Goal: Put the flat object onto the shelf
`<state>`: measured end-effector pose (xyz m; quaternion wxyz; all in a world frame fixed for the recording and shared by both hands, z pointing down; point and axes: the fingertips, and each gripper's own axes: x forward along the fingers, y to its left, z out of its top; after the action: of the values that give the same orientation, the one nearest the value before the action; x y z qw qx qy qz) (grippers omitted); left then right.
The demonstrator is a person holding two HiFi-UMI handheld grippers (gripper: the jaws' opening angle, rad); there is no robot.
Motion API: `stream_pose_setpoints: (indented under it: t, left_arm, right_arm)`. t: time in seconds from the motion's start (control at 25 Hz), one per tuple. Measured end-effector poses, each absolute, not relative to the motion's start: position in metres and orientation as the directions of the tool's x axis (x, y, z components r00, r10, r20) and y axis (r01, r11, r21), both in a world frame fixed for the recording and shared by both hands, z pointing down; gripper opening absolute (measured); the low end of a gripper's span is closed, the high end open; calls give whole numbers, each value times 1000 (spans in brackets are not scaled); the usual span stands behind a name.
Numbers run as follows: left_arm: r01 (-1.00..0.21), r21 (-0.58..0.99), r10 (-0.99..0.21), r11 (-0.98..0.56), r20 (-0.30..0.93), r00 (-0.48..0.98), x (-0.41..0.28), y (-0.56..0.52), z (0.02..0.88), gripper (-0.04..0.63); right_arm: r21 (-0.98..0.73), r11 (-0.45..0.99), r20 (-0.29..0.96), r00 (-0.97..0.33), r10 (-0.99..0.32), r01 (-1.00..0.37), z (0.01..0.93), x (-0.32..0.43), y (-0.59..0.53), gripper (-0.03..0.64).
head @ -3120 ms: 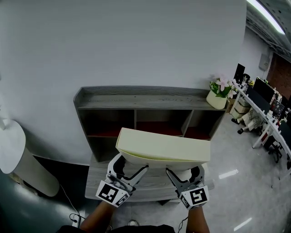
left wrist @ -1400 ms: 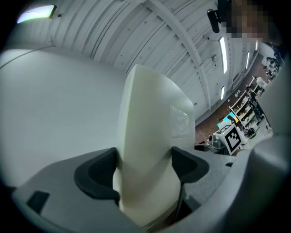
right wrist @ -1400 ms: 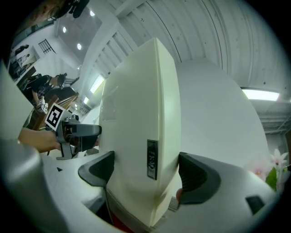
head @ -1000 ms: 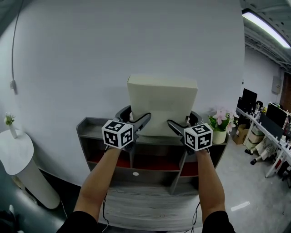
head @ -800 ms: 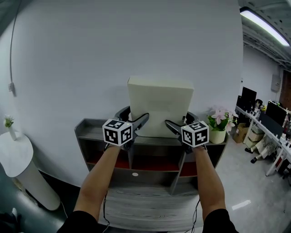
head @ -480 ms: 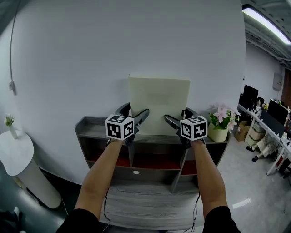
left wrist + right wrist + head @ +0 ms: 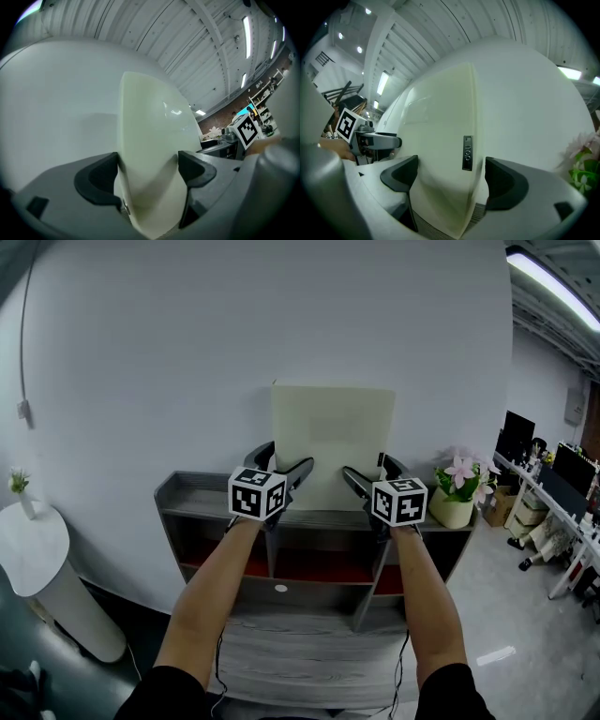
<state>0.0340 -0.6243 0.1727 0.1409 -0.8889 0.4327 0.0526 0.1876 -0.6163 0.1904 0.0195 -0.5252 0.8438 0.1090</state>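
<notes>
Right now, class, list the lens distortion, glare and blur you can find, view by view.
Head view: mild wide-angle bending, wall curving at the edges, light strip overexposed, panel sharp. Left gripper view: strong fisheye, dark corners, panel bulging, small glints on it. Right gripper view: same fisheye, flowers blurred at the right edge.

Smooth, faintly glossy cream flat object (image 7: 333, 442), matt grey wood-grain shelf (image 7: 192, 498)

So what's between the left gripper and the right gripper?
The cream flat object, upright at the top of the shelf; the head view shows the left gripper and right gripper at its two sides.
</notes>
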Motion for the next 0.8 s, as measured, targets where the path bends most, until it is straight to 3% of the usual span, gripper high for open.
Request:
stream_pose_setpoints:
  t: [0.52, 0.8]
  left_arm:
    - [-792, -210, -765, -573, -210, 609, 34, -620, 186, 420]
    - [-822, -207, -770, -531, -289, 569, 24, -591, 176, 420]
  right_arm:
    - [193, 374, -146, -403, -903, -907, 201, 190, -611, 439]
    - [255, 339, -193, -392, -900, -905, 194, 189, -585, 439]
